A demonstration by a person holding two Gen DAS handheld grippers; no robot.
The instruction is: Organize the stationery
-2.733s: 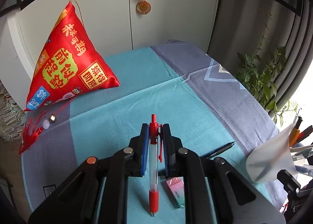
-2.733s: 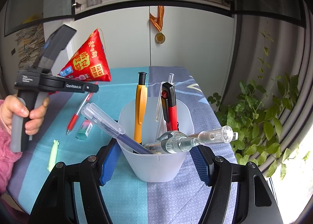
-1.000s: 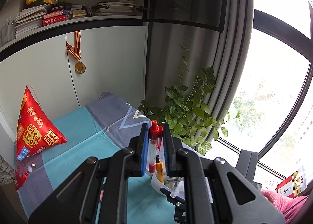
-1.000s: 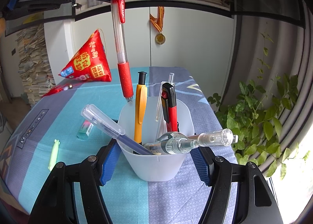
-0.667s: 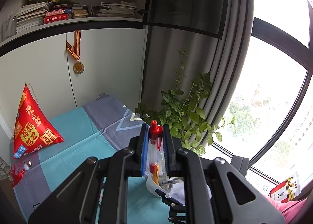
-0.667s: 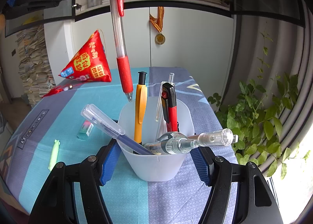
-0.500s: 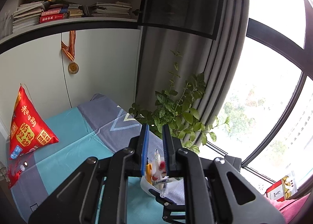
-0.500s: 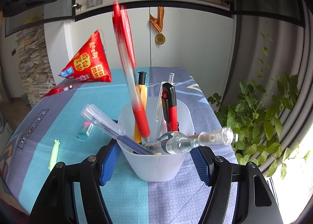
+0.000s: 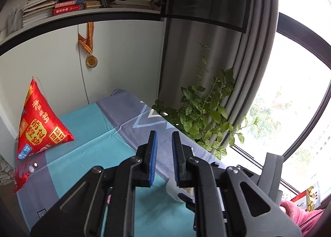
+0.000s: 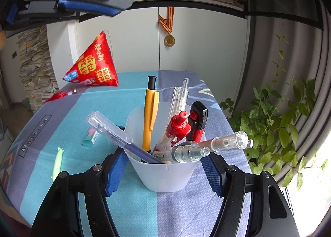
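Note:
A translucent white pen cup [image 10: 165, 177] stands on the blue and grey tablecloth [image 10: 186, 208], and my right gripper [image 10: 163, 166] is shut on it, a blue pad on each side. Several pens stand in the cup, among them a red pen [image 10: 178, 125], a yellow pen [image 10: 150, 116] and clear ones. My left gripper [image 9: 164, 139] hovers above the cup with a narrow gap between its pads and nothing in it. In the right wrist view the left gripper [image 10: 89, 7] shows at the top left. Only a sliver of the cup [image 9: 172, 190] shows below the left fingers.
A green-pink eraser [image 10: 91, 136] and a pale green item [image 10: 56, 160] lie on the cloth left of the cup. A red pyramid cushion [image 10: 93, 65] sits at the far left by the cabinet. A leafy plant [image 10: 279, 129] stands beyond the right edge. A pink sleeve [image 9: 298, 212] is at the lower right.
The red pen left my left gripper and dropped into the cup, where it now leans among the others. The left jaws are empty. The right gripper and cup have not moved.

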